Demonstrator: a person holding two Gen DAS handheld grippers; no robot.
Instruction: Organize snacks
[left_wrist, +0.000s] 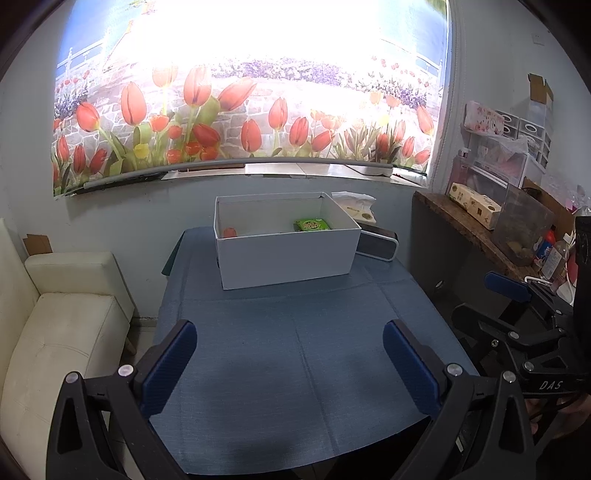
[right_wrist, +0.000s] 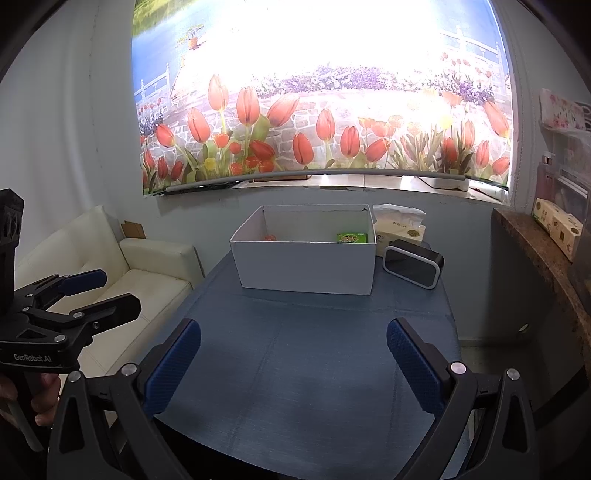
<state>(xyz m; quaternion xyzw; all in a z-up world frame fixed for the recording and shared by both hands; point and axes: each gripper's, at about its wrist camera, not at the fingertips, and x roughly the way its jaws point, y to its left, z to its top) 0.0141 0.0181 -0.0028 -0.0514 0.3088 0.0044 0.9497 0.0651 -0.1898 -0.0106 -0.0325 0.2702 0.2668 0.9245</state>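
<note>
A white open box (left_wrist: 288, 254) stands at the far end of the blue table (left_wrist: 295, 350). Inside it lie a green snack packet (left_wrist: 312, 224) at the right and a small orange-red snack (left_wrist: 229, 232) at the left. The box (right_wrist: 306, 267), the green packet (right_wrist: 352, 237) and the orange snack (right_wrist: 270, 237) also show in the right wrist view. My left gripper (left_wrist: 290, 360) is open and empty over the near table. My right gripper (right_wrist: 293, 360) is open and empty beside it. Each gripper shows at the edge of the other's view, the right gripper (left_wrist: 491, 299) and the left gripper (right_wrist: 114, 291).
A black-and-white clock (right_wrist: 413, 266) and a tissue pack (right_wrist: 400, 225) sit right of the box. A cream sofa (left_wrist: 59, 325) stands left of the table. A wooden shelf (left_wrist: 480, 229) with boxes and bottles is at the right. A tulip blind hangs behind.
</note>
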